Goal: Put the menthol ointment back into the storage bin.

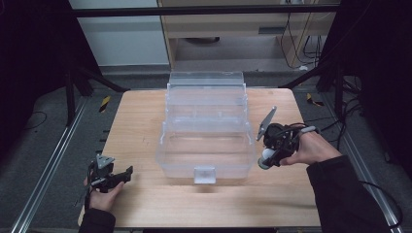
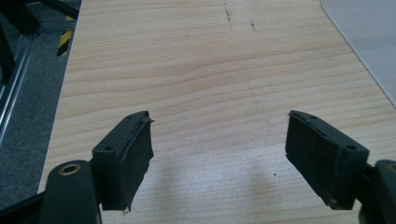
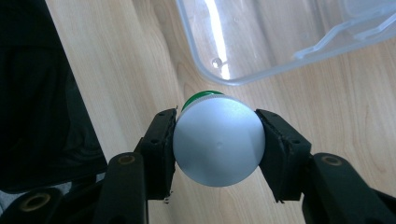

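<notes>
At the left, the left gripper (image 1: 111, 175) is held low over the near-left corner of the tabletop (image 1: 136, 126), with its fingers (image 2: 125, 158) spread wide and nothing between them. In the left gripper view, bare wood lies ahead of the fingers, the left edge of the tabletop drops to grey floor just beside them, and a corner of the clear box shows at the far upper right. Ample open room is therefore judged to lie on that side.

In the middle, the clear plastic box (image 1: 206, 124) stands open, its stepped tiers fanned back and its lower bin facing up, apparently empty. A small latch tab sits at its near wall.

At the right, the right gripper (image 1: 272, 145) is held just beside the box's right wall. A small jar with a silver cap (image 3: 218, 141) and a green band beneath it is clamped between the right gripper's fingers (image 3: 161, 149), above the wood and near the rounded corner of the box. The step in hand is judged to be the carrying of the jar toward the box. The next move would call for a lift over the rim, a shift leftward above the bin, and a release there. The rim and the raised tiers are the edges to be cleared; the right edge of the tabletop is near the hand.
</notes>
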The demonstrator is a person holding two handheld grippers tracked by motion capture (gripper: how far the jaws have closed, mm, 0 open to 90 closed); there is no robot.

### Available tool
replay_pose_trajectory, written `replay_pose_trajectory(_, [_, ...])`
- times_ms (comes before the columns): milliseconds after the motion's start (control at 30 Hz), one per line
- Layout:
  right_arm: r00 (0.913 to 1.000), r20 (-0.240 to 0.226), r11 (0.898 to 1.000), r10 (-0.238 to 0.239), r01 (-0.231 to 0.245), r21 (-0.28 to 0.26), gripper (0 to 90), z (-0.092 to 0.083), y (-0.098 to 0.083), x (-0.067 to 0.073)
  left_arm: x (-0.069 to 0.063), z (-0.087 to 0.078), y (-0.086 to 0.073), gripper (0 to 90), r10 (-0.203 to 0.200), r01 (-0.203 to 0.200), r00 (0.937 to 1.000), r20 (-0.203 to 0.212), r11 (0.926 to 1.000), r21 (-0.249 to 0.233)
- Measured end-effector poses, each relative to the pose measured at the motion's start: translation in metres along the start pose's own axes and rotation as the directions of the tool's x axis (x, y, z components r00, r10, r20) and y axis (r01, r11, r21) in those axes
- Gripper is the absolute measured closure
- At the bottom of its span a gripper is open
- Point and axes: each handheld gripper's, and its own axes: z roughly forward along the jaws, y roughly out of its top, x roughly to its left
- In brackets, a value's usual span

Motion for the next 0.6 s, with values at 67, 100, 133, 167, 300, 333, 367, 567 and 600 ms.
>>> replay_pose_trajectory(67, [1.0, 0.003, 1.0, -0.001, 0.001, -0.006, 50.4, -0.001, 0.003, -0.002, 0.0, 0.0, 0.0, 22.4, 0.001, -0.001, 1.0, 0.001, 1.0, 0.001])
replay_pose_trajectory(100, [1.0, 0.003, 1.0, -0.001, 0.001, -0.006, 50.4, -0.001, 0.003, -0.002, 0.0, 0.0, 0.0, 22.4, 0.001, -0.001, 1.0, 0.001, 1.0, 0.001])
replay_pose_trajectory(133, [1.0, 0.002, 1.0, -0.003, 0.003, -0.006, 50.4, -0.002, 0.007, -0.004, 0.0, 0.0, 0.0, 22.4, 0.001, -0.001, 1.0, 0.0, 1.0, 0.001])
replay_pose_trajectory(167, [1.0, 0.002, 1.0, -0.002, 0.002, -0.006, 50.4, -0.003, 0.009, -0.005, 0.0, 0.0, 0.0, 22.4, 0.001, -0.001, 1.0, -0.001, 1.0, 0.0])
replay_pose_trajectory(300, [1.0, 0.004, 1.0, -0.002, 0.002, -0.015, 50.4, -0.002, 0.017, -0.009, 0.001, 0.001, 0.0, 22.4, 0.001, -0.001, 1.0, -0.002, 1.0, 0.002])
replay_pose_trajectory(333, [1.0, 0.007, 1.0, -0.003, 0.003, -0.016, 50.4, -0.002, 0.019, -0.01, 0.001, 0.001, 0.0, 22.4, 0.001, -0.001, 1.0, -0.004, 1.0, 0.002])
replay_pose_trajectory(367, [1.0, 0.006, 1.0, 0.0, 0.0, -0.015, 50.4, -0.001, 0.021, -0.01, 0.001, 0.001, 0.0, 22.5, 0.002, -0.002, 1.0, -0.004, 1.0, 0.001])
replay_pose_trajectory(567, [0.9999, 0.014, 0.999, -0.006, 0.006, -0.037, 50.4, 0.0, 0.033, -0.014, 0.0, 0.001, 0.0, 22.5, 0.005, -0.005, 1.0, -0.002, 1.0, 0.004])
replay_pose_trajectory(600, [0.9999, 0.014, 0.999, -0.007, 0.008, -0.035, 50.4, 0.0, 0.035, -0.015, 0.0, 0.001, 0.0, 22.5, 0.005, -0.005, 1.0, -0.001, 1.0, 0.003])
